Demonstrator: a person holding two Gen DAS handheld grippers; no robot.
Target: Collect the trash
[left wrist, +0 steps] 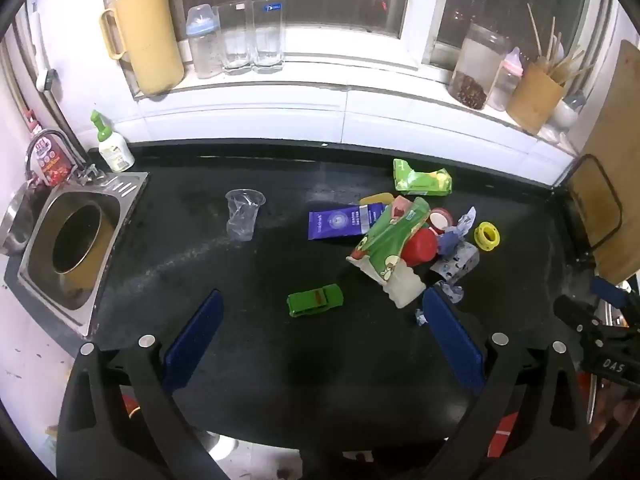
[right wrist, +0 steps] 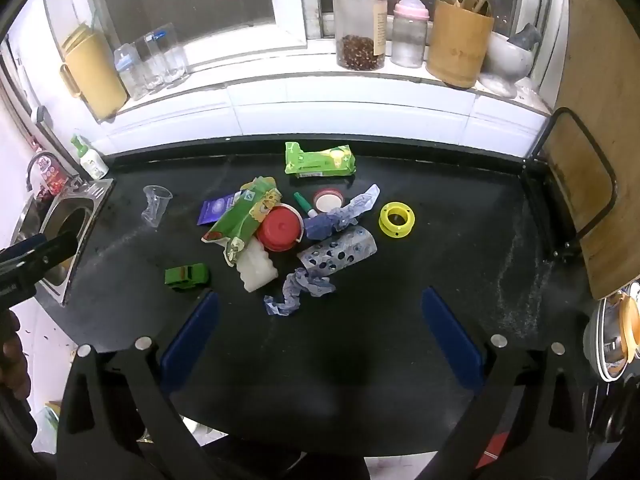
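At centre frame the carton point(right wrist: 244, 216) hides part of the purple packet point(right wrist: 216, 209), and the cutting board point(right wrist: 600, 128) is cut off at the right edge.

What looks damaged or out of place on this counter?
The clear plastic cup near the sink is crumpled. Torn blue wrapper scraps trail from the trash pile, and a green toy car sits among it.
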